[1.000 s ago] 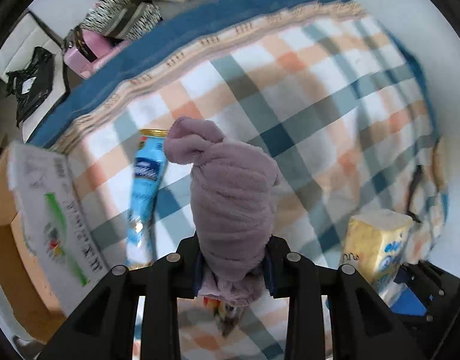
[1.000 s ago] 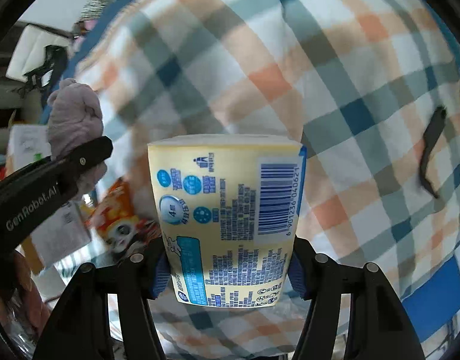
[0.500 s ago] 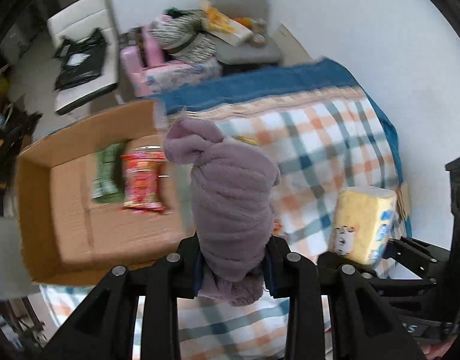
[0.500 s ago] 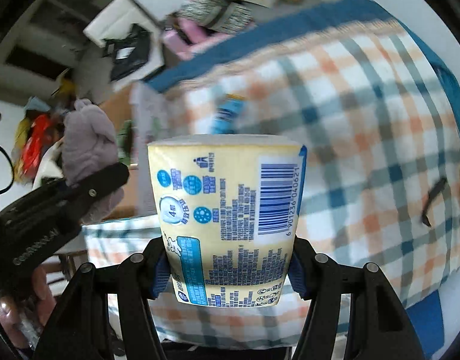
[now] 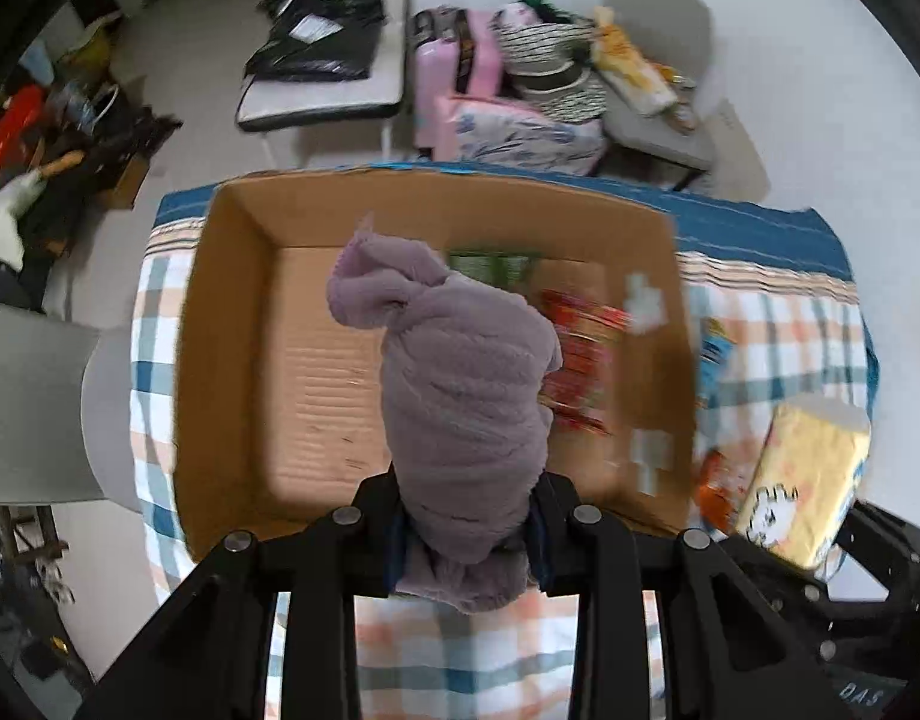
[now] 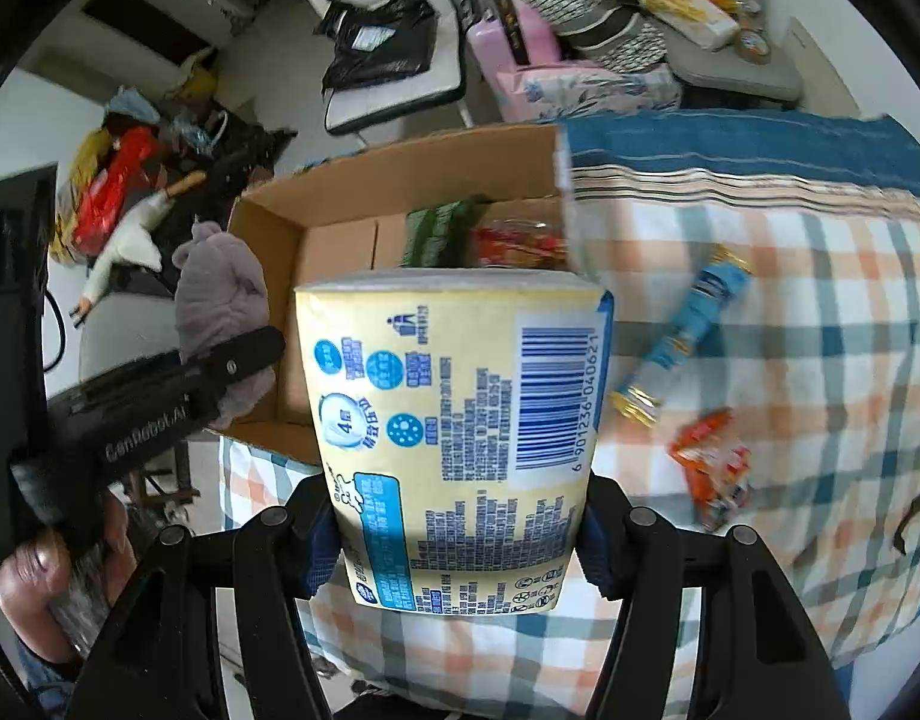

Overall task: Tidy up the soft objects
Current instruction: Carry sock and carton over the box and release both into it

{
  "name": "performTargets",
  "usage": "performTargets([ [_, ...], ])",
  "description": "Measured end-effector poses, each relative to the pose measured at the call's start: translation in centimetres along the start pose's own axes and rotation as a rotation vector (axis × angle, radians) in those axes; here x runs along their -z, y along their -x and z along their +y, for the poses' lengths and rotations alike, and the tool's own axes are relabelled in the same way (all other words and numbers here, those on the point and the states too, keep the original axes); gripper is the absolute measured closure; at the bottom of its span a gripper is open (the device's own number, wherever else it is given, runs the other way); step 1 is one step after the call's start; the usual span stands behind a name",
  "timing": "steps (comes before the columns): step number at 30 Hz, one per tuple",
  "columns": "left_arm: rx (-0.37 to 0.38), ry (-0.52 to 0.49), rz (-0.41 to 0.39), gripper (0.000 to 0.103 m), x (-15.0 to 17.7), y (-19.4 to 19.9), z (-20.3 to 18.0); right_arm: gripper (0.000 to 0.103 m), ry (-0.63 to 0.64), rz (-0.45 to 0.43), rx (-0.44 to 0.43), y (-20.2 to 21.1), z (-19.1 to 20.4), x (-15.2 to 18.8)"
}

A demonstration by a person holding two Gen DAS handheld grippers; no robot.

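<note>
Mauve towel (image 5: 466, 414) clenched in left claw (image 5: 467, 534), now over cardboard box (image 5: 231, 360); right claw (image 6: 460, 534) grips tissue pack (image 6: 453, 438).

Lighting was soft, even daylight with no hard shadows and no real glare. Both fisheye views bent hard toward the rim, with black vignetting from about 7 to 11 o'clock. The cardboard box (image 5: 231, 324) and plaid blanket (image 6: 820, 324) were motion-smeared, while the close-up tissue pack (image 6: 453, 444) stayed sharp.

Cardboard box (image 5: 231, 360) sits on bed (image 6: 820, 300) at its left edge. Two snack packs lie inside box, far-right corner. Tube (image 6: 682, 336) & snack packet (image 6: 712, 468) lie on bed, right of box.
</note>
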State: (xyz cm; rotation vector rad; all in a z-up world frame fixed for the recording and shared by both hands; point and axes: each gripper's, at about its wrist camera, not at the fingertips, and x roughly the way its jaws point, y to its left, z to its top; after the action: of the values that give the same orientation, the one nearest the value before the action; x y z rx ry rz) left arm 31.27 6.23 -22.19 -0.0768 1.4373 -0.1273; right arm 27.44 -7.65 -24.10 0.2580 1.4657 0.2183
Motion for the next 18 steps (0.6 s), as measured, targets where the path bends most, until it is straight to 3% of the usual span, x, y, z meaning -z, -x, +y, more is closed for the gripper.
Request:
performTargets([
  [8,-0.008,0.011,0.087,0.075,-4.5,-5.5,4.4,0.038,-0.022,0.106,0.056,-6.7,2.1,-2.5],
  [18,-0.011,-0.023,0.201,0.074,-8.9,-12.7,4.6,0.038,-0.076,0.200,0.104,-13.2,1.0,-3.6],
])
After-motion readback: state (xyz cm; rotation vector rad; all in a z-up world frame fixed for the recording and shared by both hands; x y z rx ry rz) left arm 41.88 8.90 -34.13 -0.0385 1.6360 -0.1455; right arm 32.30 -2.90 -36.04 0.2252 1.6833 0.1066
